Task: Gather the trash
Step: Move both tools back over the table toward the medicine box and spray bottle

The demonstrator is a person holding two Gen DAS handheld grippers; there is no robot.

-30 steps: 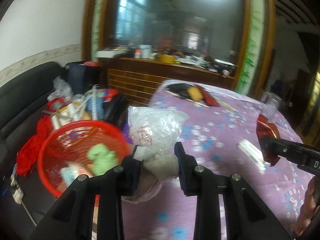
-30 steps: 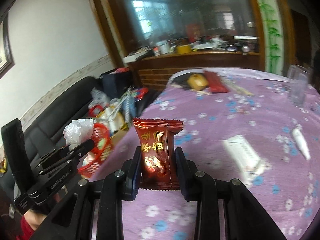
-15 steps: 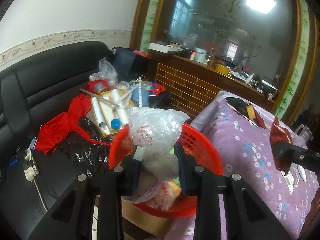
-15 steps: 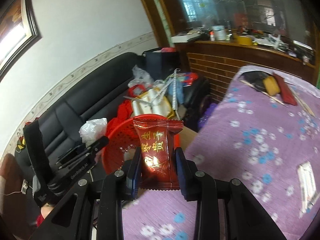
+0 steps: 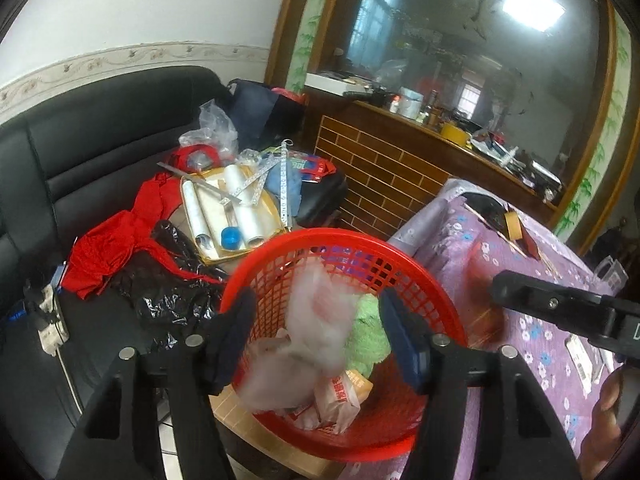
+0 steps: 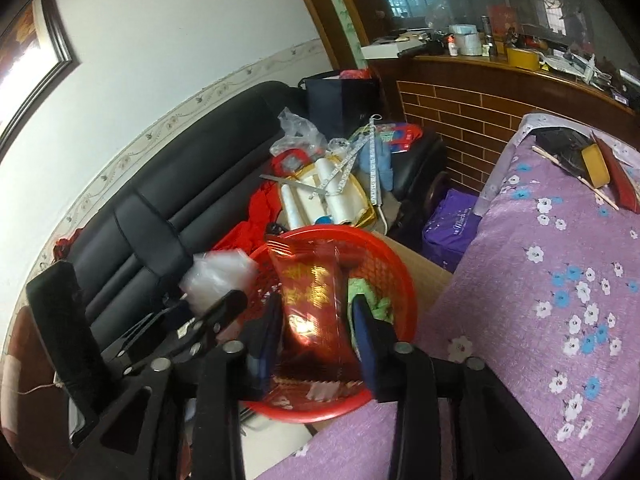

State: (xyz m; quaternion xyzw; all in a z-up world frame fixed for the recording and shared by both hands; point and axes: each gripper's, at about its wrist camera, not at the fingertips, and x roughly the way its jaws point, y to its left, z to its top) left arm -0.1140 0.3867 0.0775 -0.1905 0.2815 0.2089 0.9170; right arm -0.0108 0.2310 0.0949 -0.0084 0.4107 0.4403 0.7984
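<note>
A blurred clear plastic bag and a red gold-lettered snack wrapper hang over the red mesh basket.

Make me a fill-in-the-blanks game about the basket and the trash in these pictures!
1. The round plastic mesh basket is coloured ____.
2. The crumpled clear plastic bag sits between the fingers of the ____ gripper, whose fingers are opening.
3. The shiny red snack wrapper with gold writing is between the fingers of the ____ gripper, which are opening too.
4. The flowery tablecloth is mostly ____.

Missing words: red; left; right; purple
</note>
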